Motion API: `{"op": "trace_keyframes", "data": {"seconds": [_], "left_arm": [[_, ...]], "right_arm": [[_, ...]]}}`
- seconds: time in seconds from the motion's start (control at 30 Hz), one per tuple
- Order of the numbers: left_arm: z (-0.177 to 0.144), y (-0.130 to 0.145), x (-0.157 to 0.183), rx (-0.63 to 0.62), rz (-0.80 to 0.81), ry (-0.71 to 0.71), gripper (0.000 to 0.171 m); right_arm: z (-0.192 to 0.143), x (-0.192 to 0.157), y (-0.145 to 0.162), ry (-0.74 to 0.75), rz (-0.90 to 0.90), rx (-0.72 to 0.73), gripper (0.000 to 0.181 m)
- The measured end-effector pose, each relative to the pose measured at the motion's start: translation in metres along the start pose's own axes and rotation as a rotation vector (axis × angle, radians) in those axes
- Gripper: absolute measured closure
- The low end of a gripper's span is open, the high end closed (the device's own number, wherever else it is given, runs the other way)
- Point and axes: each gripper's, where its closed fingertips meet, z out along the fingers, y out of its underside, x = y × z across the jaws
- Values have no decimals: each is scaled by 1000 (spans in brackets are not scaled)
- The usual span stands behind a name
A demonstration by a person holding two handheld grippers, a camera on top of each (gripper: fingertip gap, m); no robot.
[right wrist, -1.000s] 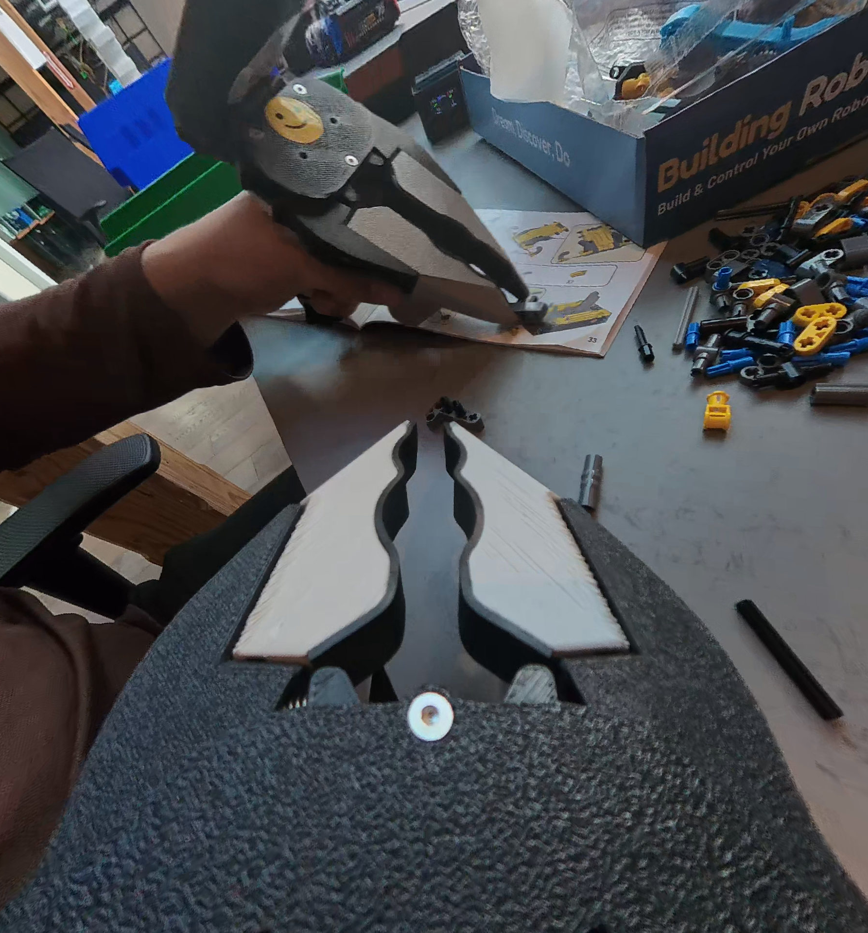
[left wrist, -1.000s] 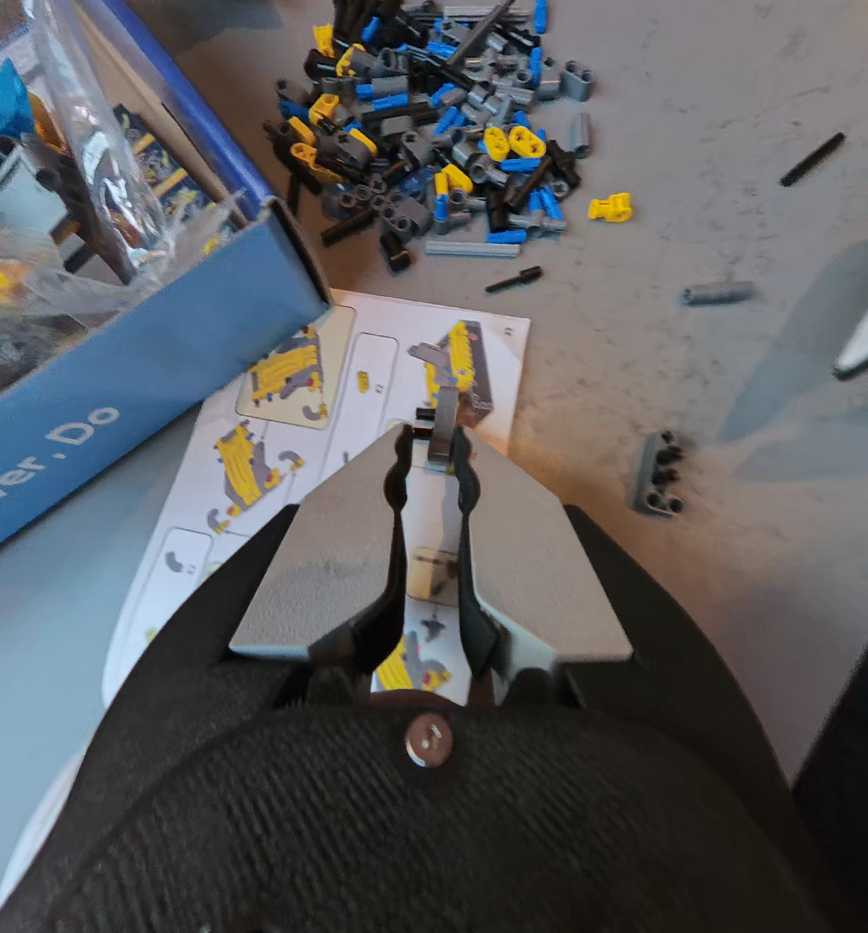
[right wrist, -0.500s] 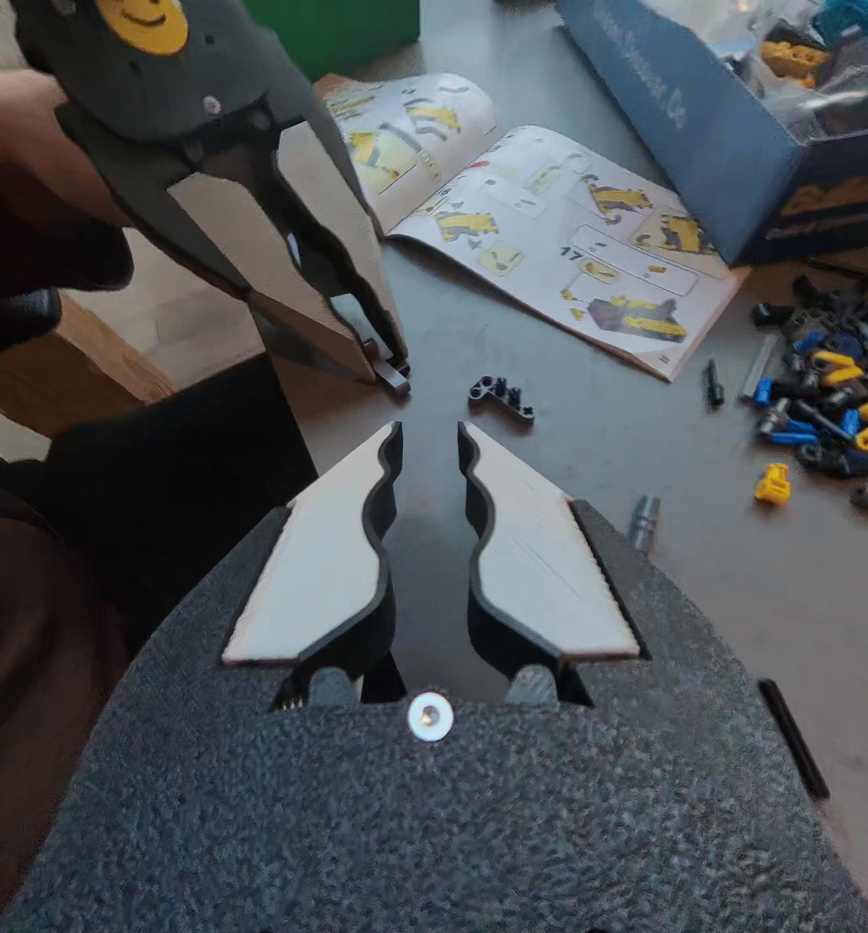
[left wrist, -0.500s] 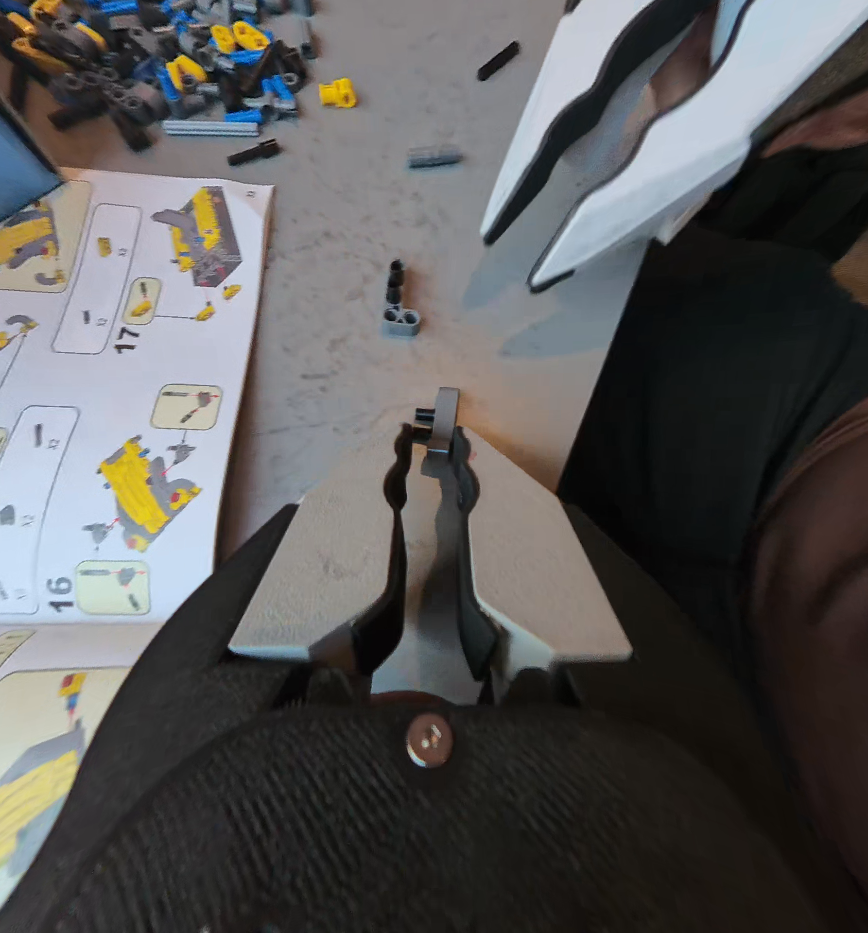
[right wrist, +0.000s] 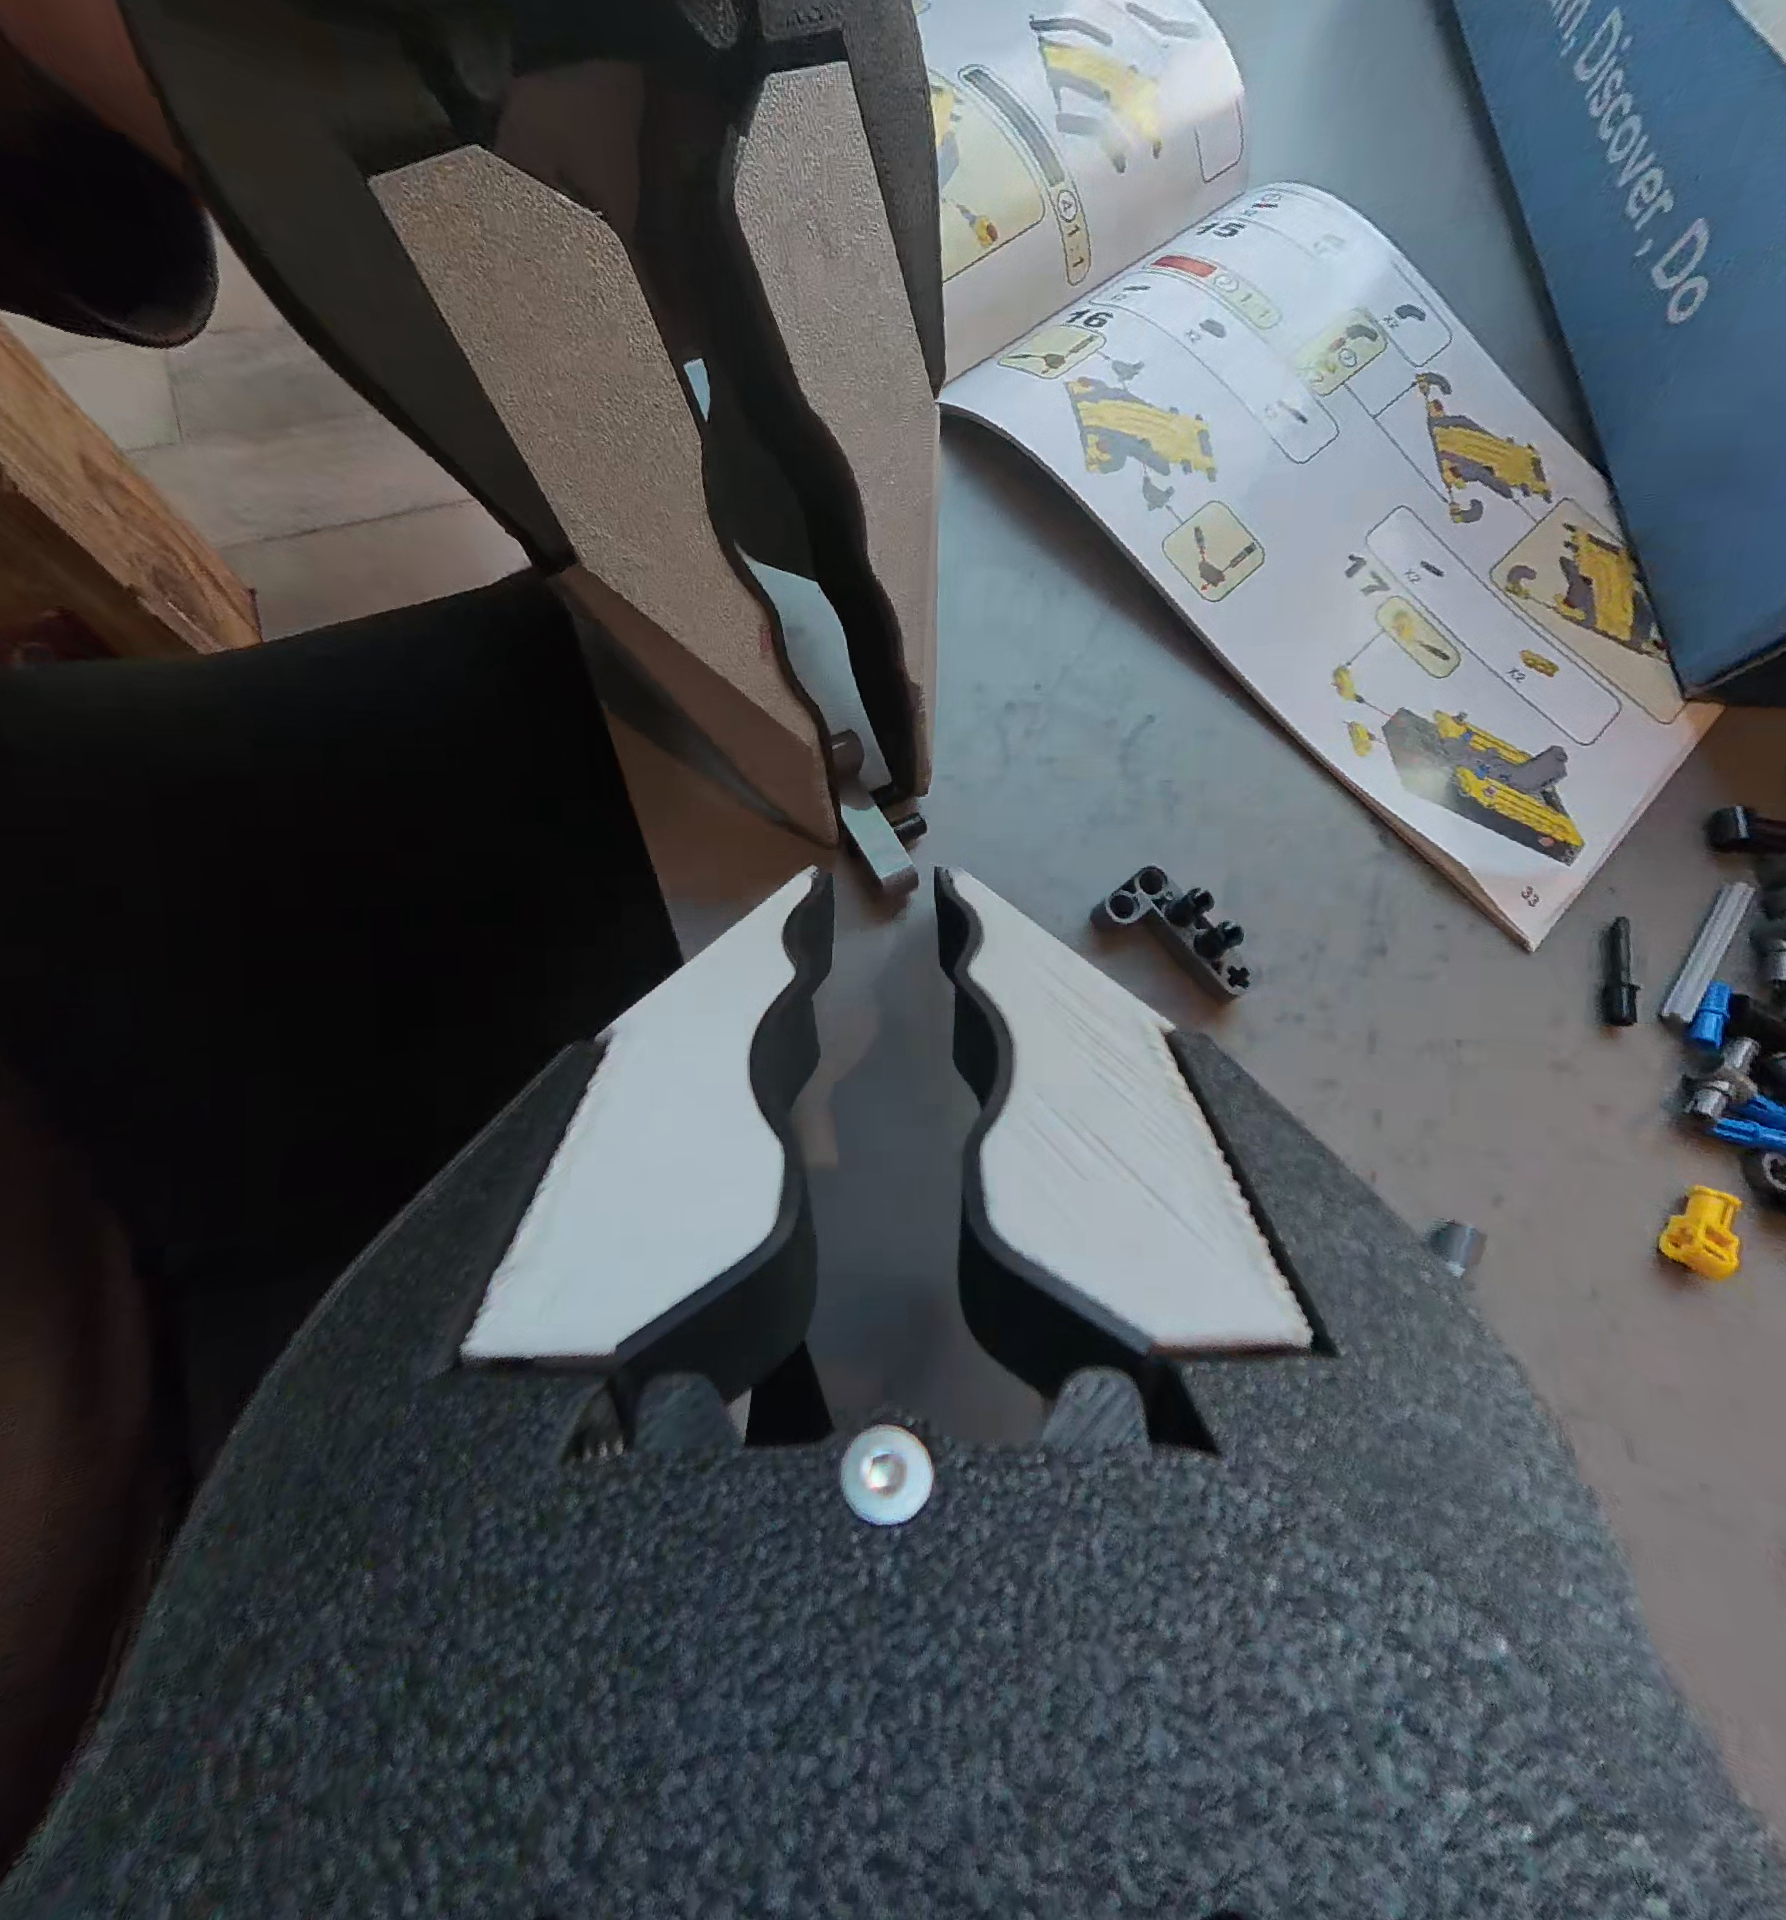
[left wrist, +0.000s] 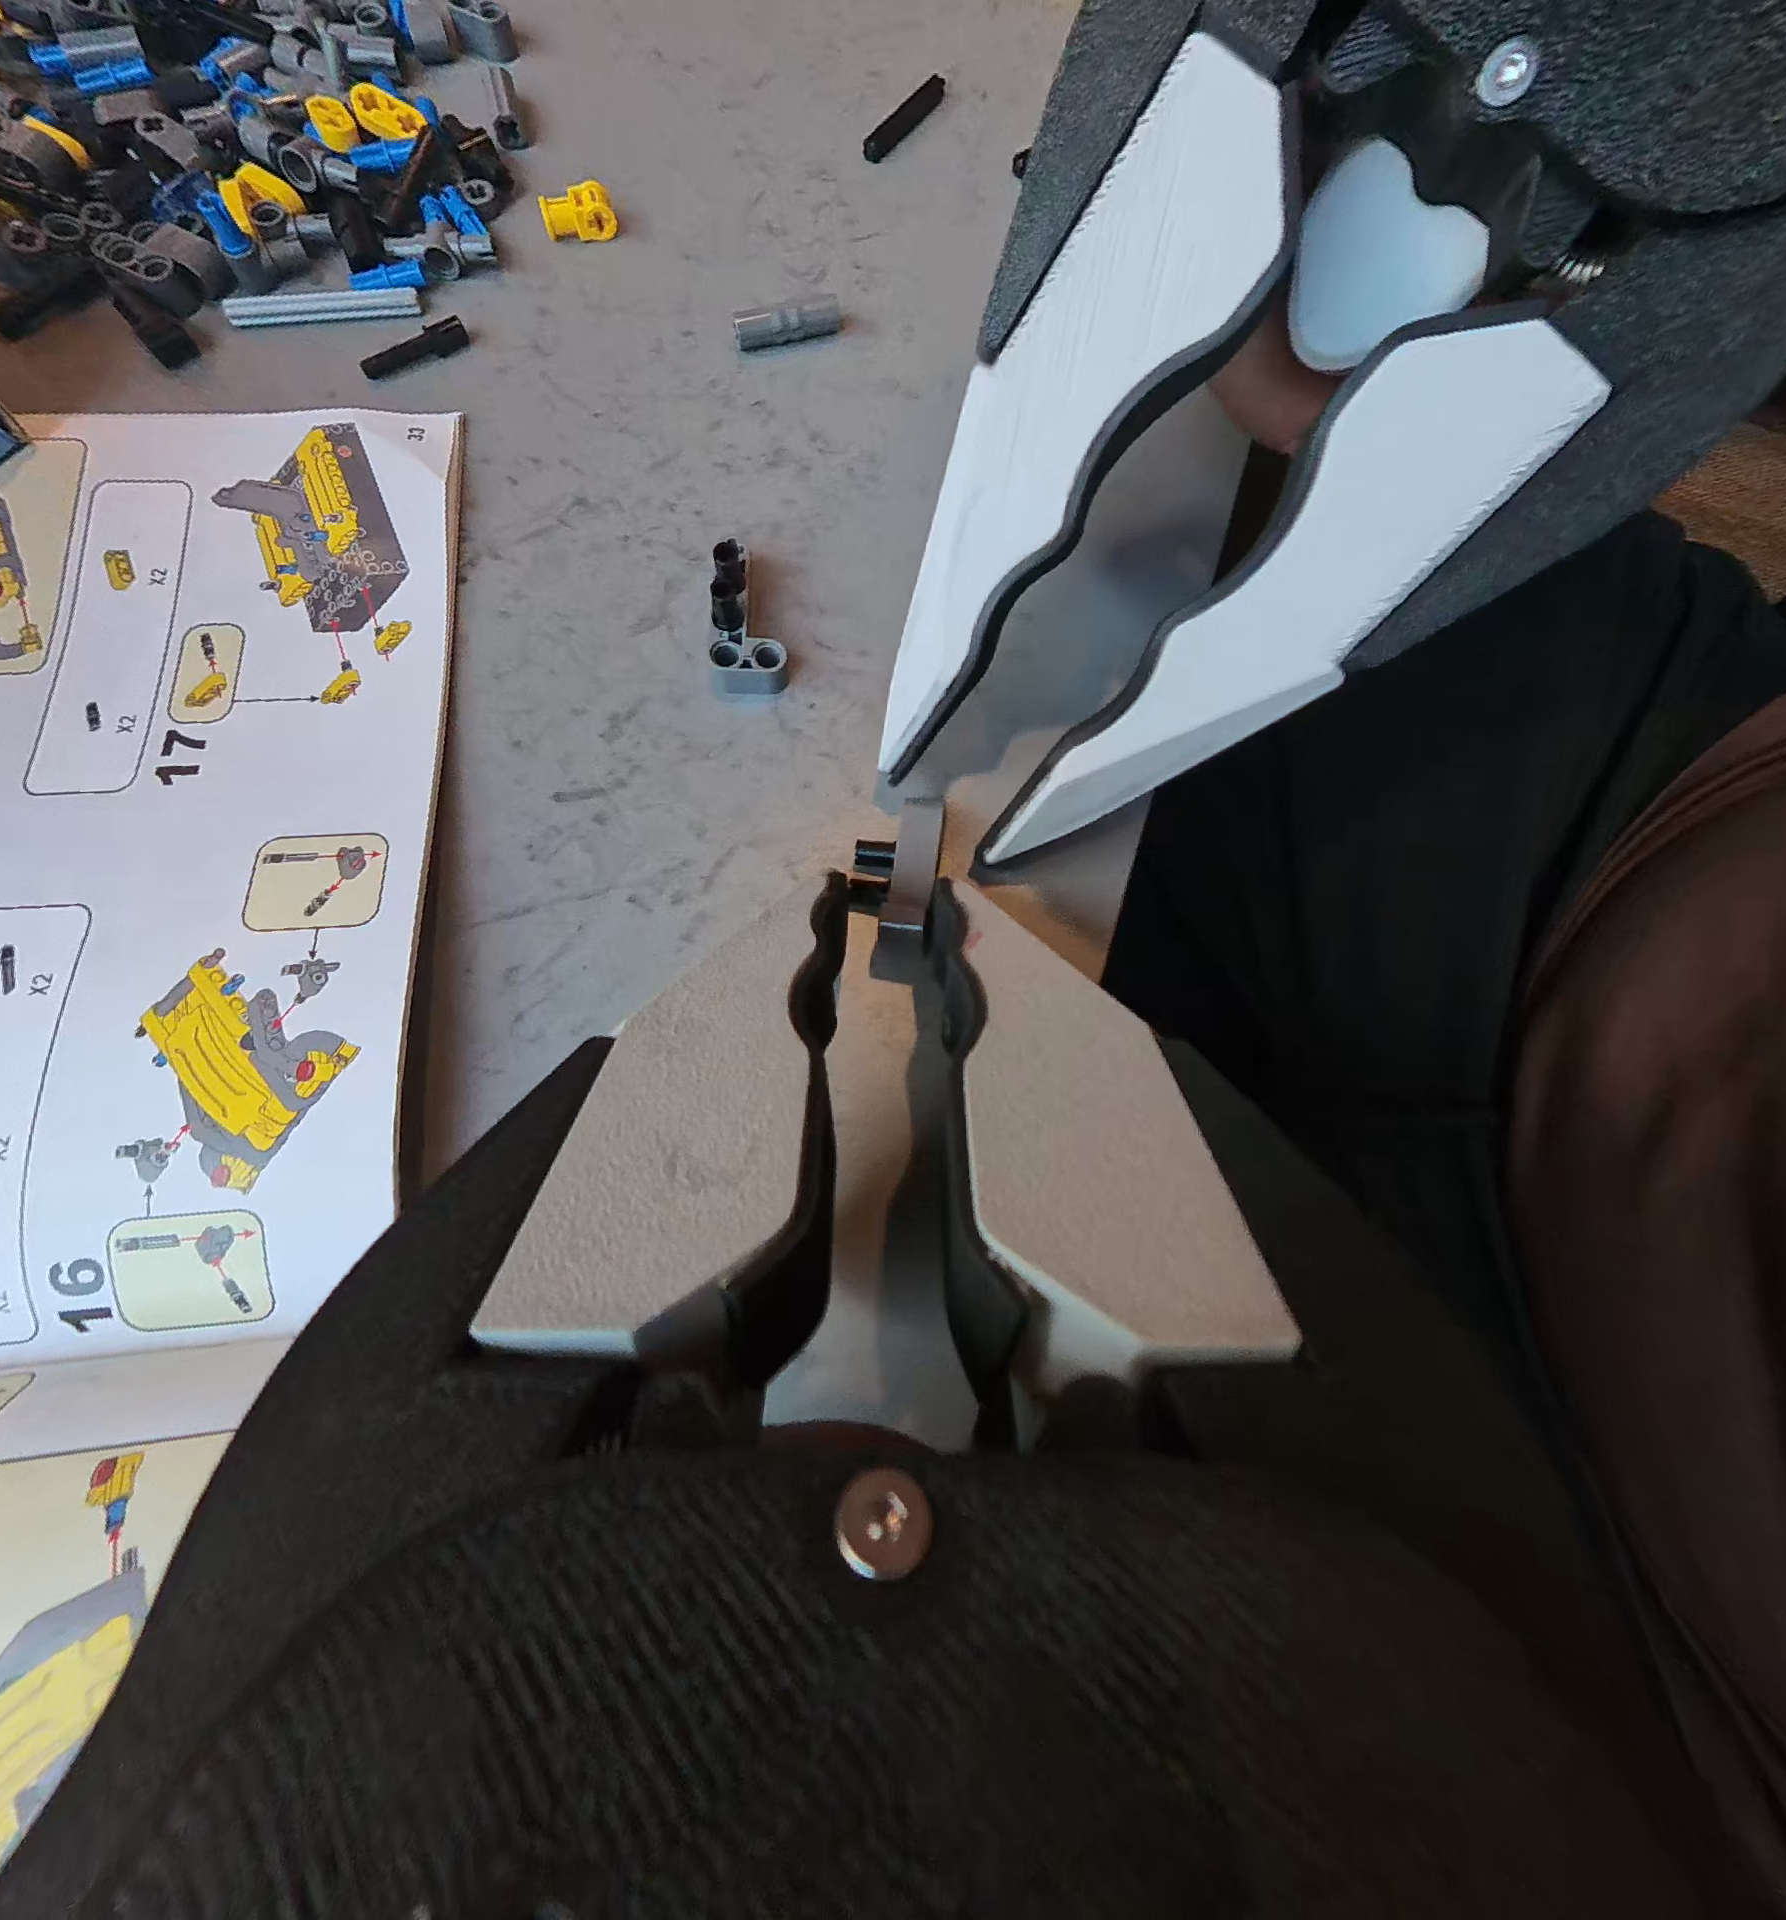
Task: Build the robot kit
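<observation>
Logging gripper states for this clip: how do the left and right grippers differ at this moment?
The left gripper is shut on a small grey beam with black pins; the right gripper is open and holds nothing. The left gripper's fingers look tan-grey, the right gripper's fingers white. Both share black-lined fingers, and their tips nearly meet at the beam above the grey table.

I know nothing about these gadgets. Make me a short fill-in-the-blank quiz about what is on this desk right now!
1. The left hand-held gripper is shut on a small ____ piece with a black pin.
2. The right hand-held gripper has its jaws ____ and holds nothing.
3. The L-shaped grey piece lies between the grippers and the open ____.
4. The lone yellow connector sits beside the ____ of mixed parts.

Missing words: grey; open; booklet; pile
</observation>
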Motion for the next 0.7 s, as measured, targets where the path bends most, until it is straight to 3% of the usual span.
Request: {"op": "trace_keyframes", "data": {"seconds": [0.7], "left_arm": [[-2, 3, 6, 16, -13, 3, 159]], "right_arm": [[5, -7, -2, -93, 49, -14, 172]]}}
